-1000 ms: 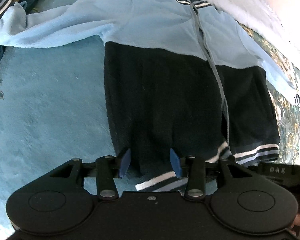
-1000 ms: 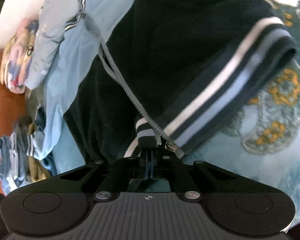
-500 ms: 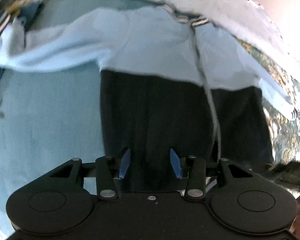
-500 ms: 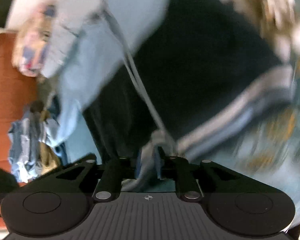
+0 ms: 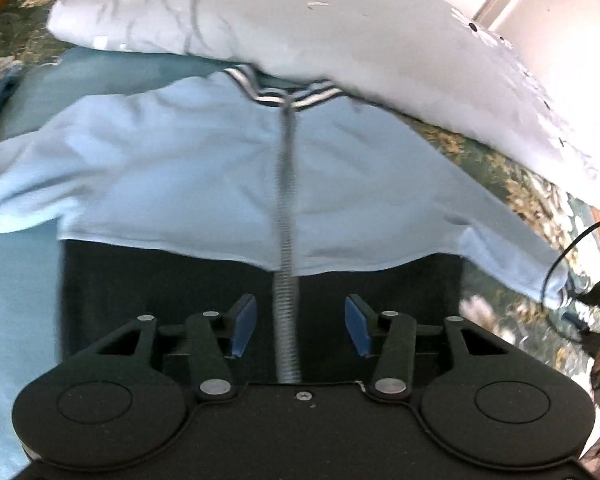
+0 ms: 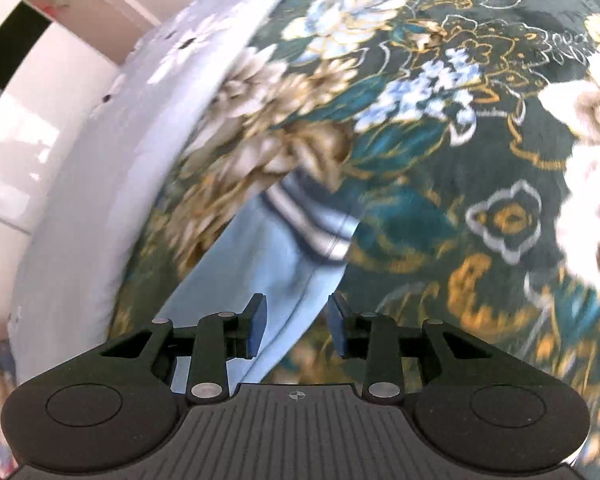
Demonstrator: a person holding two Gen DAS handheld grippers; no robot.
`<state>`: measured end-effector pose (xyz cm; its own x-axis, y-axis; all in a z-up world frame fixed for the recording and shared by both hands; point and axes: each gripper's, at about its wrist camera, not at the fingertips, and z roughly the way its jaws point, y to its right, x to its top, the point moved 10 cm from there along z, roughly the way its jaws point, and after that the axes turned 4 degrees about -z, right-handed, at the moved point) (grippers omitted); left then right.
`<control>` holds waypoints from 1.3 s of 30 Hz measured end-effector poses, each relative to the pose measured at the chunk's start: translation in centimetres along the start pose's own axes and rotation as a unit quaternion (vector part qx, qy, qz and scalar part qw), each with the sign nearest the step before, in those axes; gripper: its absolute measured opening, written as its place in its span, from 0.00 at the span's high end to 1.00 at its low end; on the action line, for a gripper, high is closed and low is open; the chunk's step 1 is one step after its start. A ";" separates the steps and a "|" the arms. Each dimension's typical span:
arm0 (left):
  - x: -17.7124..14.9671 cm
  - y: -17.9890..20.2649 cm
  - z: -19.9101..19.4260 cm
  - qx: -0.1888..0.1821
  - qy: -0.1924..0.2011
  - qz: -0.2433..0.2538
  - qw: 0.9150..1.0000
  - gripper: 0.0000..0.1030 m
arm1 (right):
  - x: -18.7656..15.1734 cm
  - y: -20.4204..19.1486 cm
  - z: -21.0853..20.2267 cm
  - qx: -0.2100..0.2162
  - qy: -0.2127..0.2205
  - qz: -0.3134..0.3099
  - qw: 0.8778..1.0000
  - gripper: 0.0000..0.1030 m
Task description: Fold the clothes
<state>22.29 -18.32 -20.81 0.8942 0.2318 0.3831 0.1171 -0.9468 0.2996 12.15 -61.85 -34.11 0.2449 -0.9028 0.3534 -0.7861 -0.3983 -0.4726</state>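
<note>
A: Left wrist view, what is seen?

B: A zip-up fleece jacket, pale blue on top and black below (image 5: 204,176), is laid flat across the middle of the frame on a teal plush blanket (image 5: 4,320). Its grey zipper (image 5: 286,208) runs straight down the centre, from the striped navy-and-white collar (image 5: 276,94) to the lower edge. A pale grey flower-printed pillow (image 5: 340,28) is laid over the collar along the top of the frame.

A: Left gripper?

B: The black left gripper with blue pads (image 5: 300,324) is held over the black lower half of the jacket, lower centre. Its jaws are parted and have just been opening a little more. The zipper is lined up in the gap; nothing is pinched.

A: Right wrist view?

B: A pale blue sleeve (image 6: 260,280) with a navy-and-white striped cuff (image 6: 312,220) is seen at centre, lying on a dark green bedspread with gold and white flowers (image 6: 460,140). The grey pillow is at upper left. The picture is motion-blurred.

A: Right gripper?

B: The black right gripper with blue pads (image 6: 296,324) is at lower centre, with the sleeve passing beneath the gap. Its jaws have just been opening and stand apart; no cloth is clamped. Whether the fabric is touched cannot be told.
</note>
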 end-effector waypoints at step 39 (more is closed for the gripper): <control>10.1 2.1 2.8 -0.173 -0.043 -0.138 0.974 0.38 | -31.6 -29.0 -8.5 0.205 0.016 -0.682 0.702 0.90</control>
<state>32.79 -18.60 -18.75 0.8845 0.4324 0.1754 0.2182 -0.7155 0.6636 22.43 -20.42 -24.70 0.5929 0.3657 0.7174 0.3994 -0.9072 0.1324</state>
